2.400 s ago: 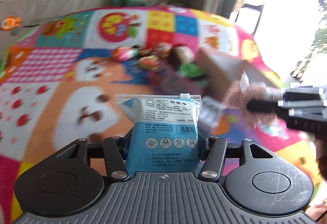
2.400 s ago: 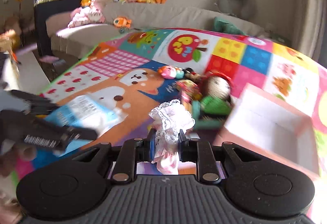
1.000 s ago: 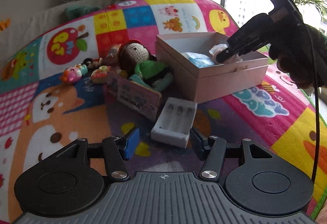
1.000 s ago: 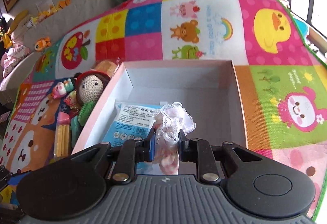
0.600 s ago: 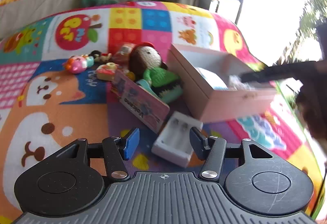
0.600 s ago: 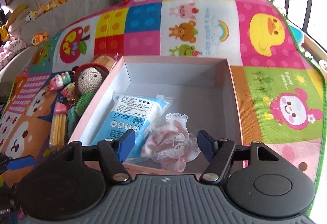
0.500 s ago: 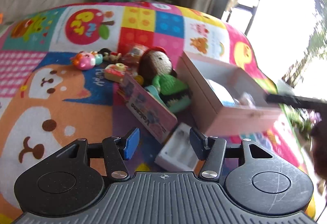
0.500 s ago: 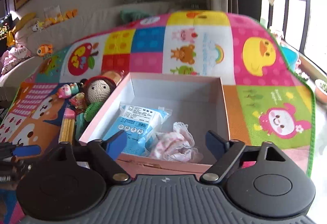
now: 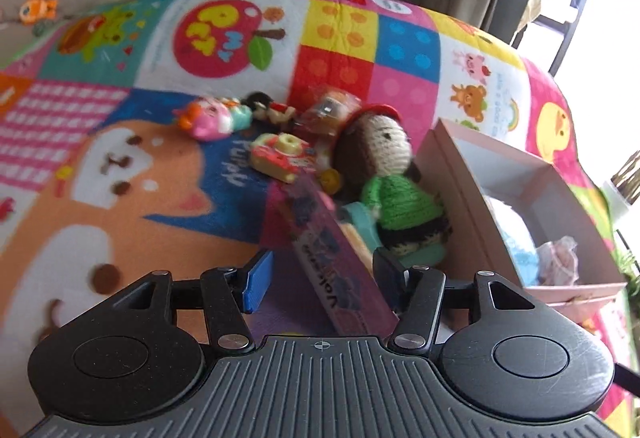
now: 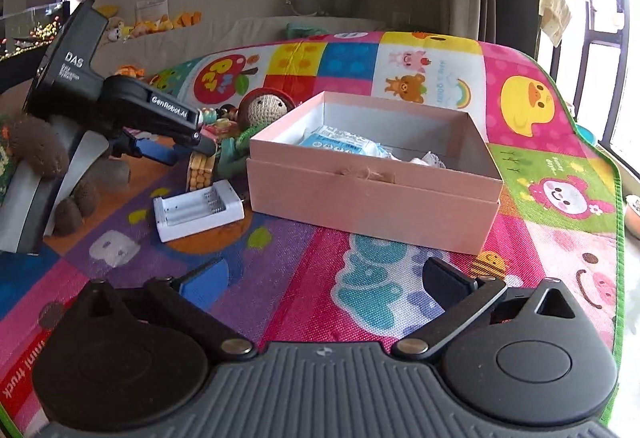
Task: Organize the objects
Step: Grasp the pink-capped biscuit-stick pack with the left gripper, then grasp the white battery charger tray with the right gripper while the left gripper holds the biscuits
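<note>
Pink box (image 10: pixel 372 194) with blue packet (image 10: pixel 340 140) and lace cloth (image 10: pixel 426 159) inside; both grippers wide, empty-jawed.

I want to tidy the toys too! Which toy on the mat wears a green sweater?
The crocheted doll with the red hat, lying beside the pink box. The other little toys nearby are pink and yellow plastic.

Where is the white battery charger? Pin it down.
In the right wrist view the battery charger lies flat on the play mat, left of the pink box and just below the left gripper.
</note>
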### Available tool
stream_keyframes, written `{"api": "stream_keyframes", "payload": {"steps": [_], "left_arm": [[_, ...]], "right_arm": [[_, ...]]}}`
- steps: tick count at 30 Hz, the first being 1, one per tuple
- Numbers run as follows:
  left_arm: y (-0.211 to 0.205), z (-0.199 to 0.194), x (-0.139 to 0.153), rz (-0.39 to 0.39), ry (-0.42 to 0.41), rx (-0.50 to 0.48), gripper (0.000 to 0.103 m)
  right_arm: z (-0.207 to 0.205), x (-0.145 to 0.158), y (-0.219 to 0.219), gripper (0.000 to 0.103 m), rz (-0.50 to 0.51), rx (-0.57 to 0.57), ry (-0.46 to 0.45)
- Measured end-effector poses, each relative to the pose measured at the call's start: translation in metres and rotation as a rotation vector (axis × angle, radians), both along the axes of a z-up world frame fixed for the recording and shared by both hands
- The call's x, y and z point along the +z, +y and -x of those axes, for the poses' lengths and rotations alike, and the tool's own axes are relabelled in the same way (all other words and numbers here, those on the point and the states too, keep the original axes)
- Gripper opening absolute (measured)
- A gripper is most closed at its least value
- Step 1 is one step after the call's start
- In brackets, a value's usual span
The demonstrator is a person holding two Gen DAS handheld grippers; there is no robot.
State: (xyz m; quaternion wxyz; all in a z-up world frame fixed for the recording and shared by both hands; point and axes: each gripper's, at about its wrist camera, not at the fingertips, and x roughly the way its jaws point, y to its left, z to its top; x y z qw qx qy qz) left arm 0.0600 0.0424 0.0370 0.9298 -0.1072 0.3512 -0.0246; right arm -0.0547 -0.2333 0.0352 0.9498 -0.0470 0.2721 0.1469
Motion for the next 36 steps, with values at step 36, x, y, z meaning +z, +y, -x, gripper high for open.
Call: {"api": "stream_keyframes", "payload": {"steps": [36], "left_arm": [[0.030,0.062,-0.025,-0.173,-0.051,-0.146,0.042]], "right_arm": [[-0.008,-0.002,0.025,0.103,0.012,0.088,0.064]]}}
